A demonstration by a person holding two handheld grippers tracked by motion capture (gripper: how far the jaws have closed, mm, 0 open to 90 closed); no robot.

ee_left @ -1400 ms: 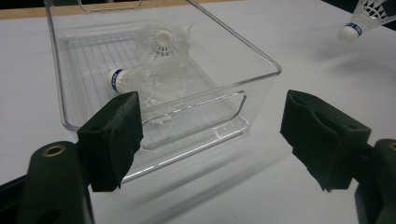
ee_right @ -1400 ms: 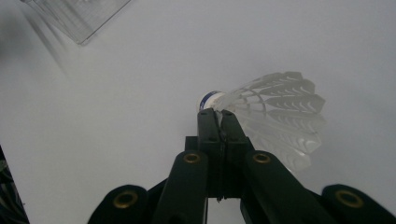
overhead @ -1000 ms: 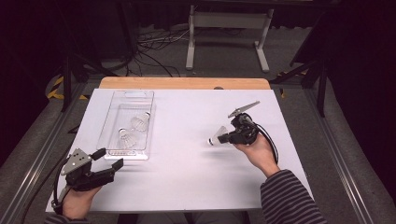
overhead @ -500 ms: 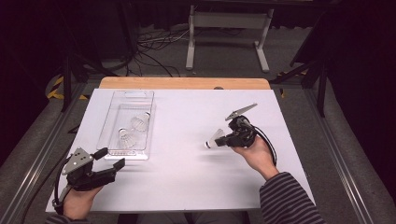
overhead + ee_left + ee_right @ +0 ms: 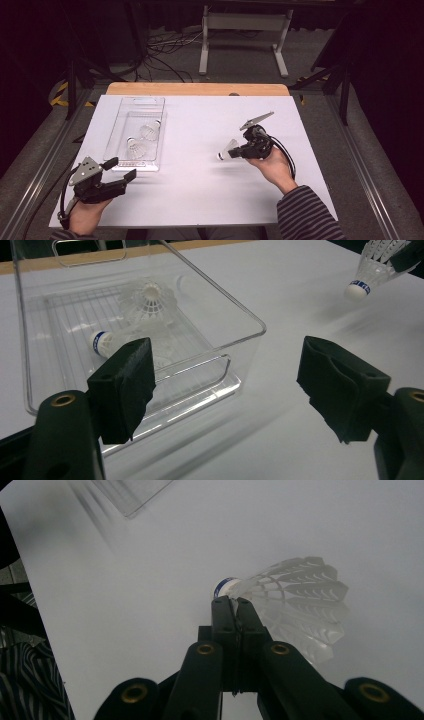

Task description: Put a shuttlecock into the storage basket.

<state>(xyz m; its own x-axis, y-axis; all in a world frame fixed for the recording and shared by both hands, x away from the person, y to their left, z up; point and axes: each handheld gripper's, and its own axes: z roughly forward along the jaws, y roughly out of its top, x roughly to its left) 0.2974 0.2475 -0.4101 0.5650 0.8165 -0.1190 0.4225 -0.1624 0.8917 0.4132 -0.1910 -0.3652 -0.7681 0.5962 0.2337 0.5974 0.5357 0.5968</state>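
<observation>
right gripper (image 5: 235,151) clamps a shuttlecock (image 5: 227,150) by its skirt above the white table | should carry it level into the clear bin (image 5: 120,131) | left gripper (image 5: 121,169) wide, empty

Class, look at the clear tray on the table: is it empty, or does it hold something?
Not empty. The clear tray holds two shuttlecocks; a third shuttlecock is outside, in the right tongs.

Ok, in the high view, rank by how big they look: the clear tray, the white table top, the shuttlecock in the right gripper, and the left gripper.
1. Table top
2. Tray
3. Left gripper
4. Held shuttlecock, smallest, partly hidden by the right gripper
</observation>
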